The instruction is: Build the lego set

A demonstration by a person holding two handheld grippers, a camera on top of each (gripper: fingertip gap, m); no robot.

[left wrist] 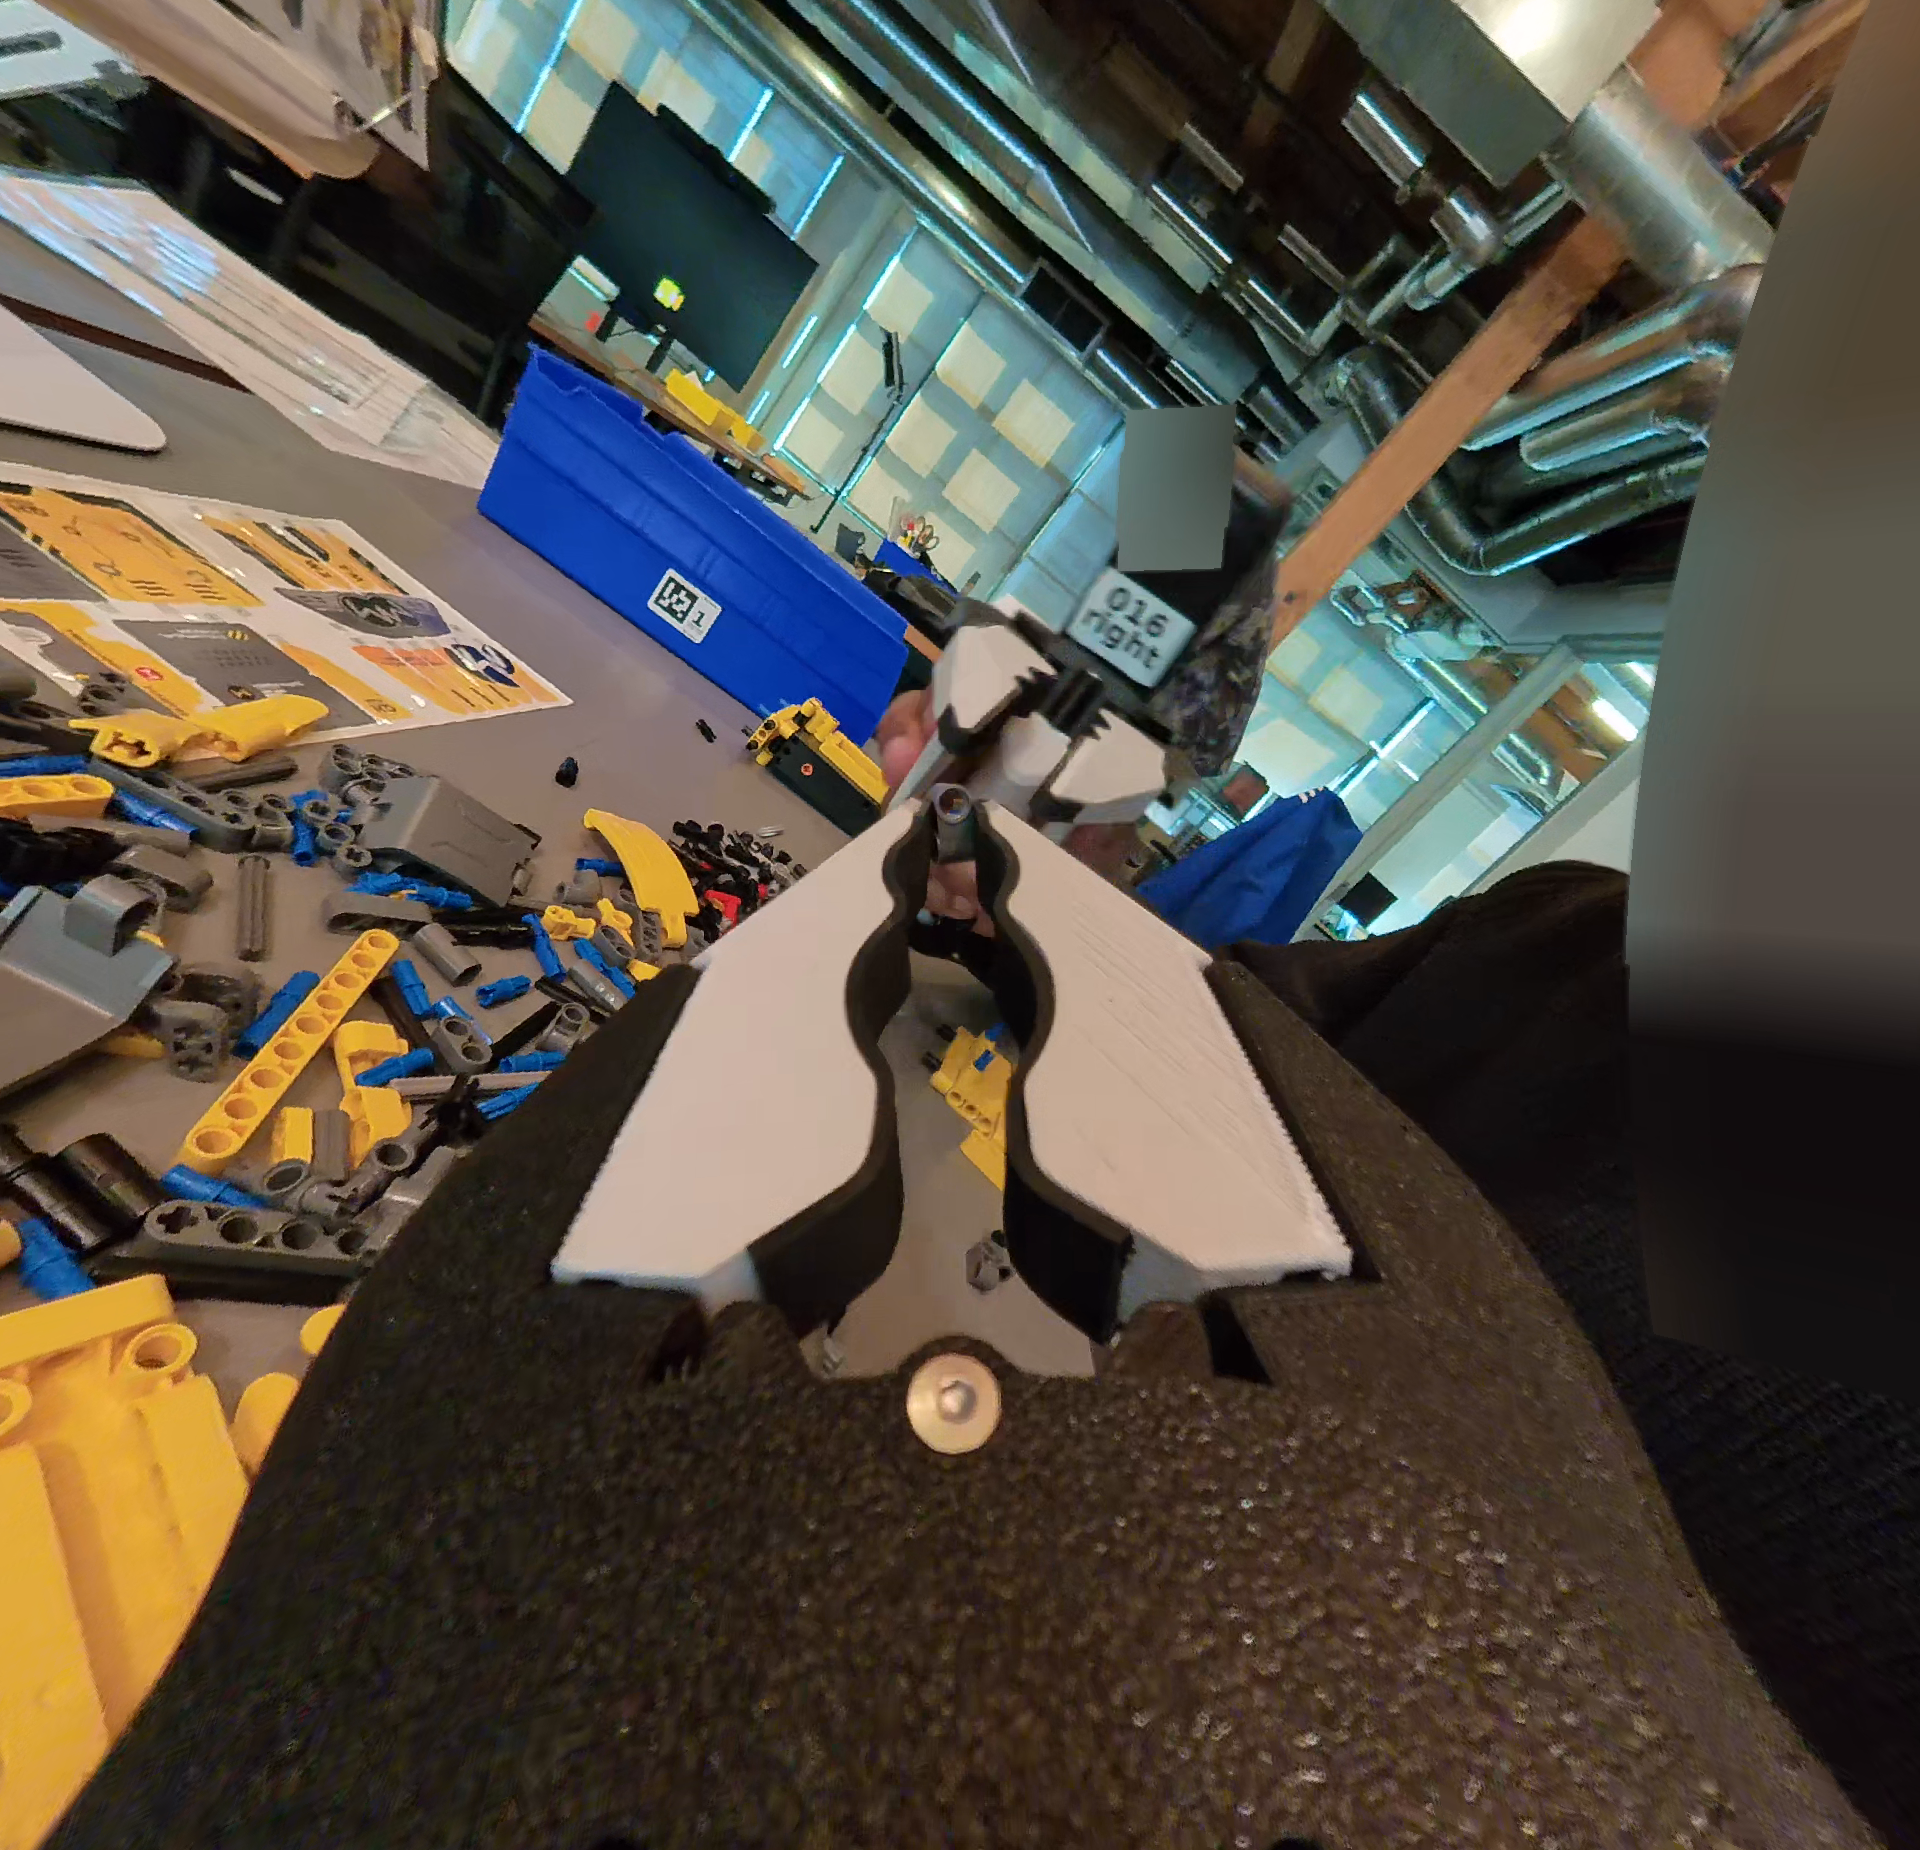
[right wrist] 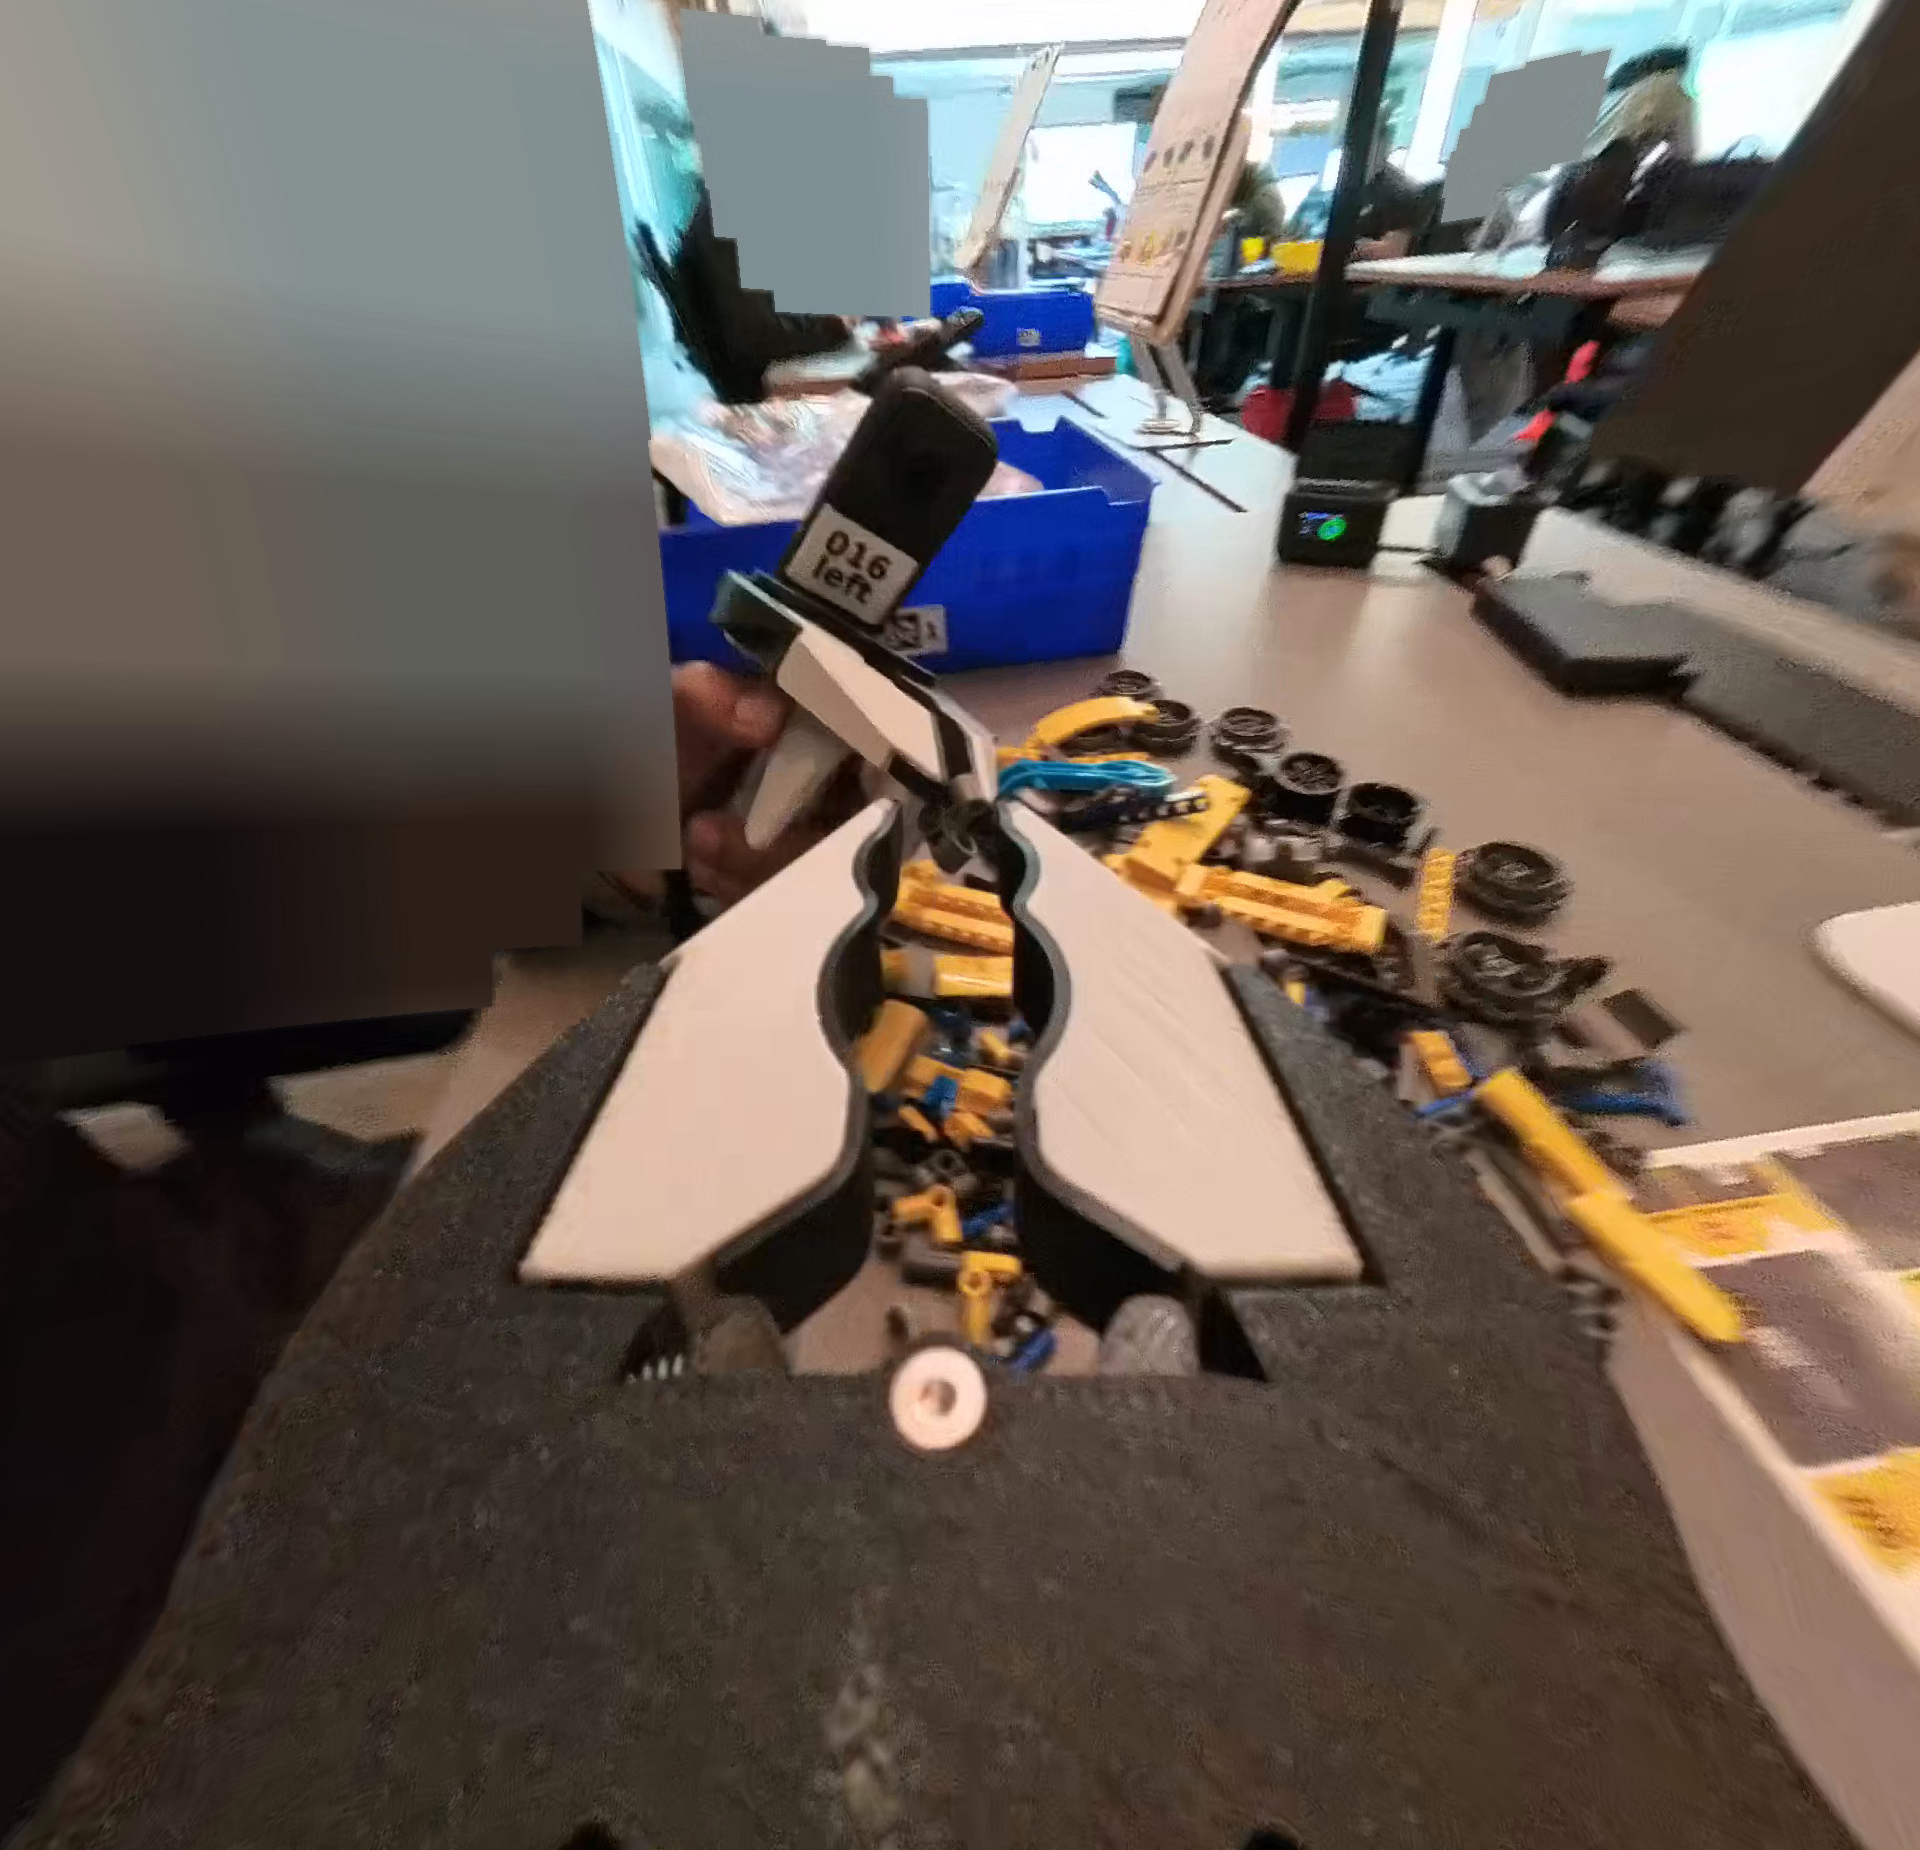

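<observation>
My left gripper (left wrist: 951, 811) is shut on a small dark grey connector piece (left wrist: 952, 805) and holds it above the grey table (left wrist: 644, 699). The right gripper (left wrist: 1039, 730) faces it just beyond, tip to tip. In the right wrist view my right gripper (right wrist: 951, 821) is closed to a narrow gap on a small black piece (right wrist: 961, 829). The left gripper (right wrist: 883, 720) comes in from the upper left and its tip meets that piece. A hand (right wrist: 727, 730) holds the left gripper. Blur hides how the two pieces join.
A pile of yellow, blue, grey and black building pieces (left wrist: 343, 1011) covers the table below, with several black wheels (right wrist: 1382, 813) at the far edge. Printed instruction sheets (left wrist: 260, 605) lie beside it. A blue bin (left wrist: 686, 574) stands behind, and a small yellow assembly (left wrist: 821, 751) sits near it. Left and right tips are no more than a few centimetres apart.
</observation>
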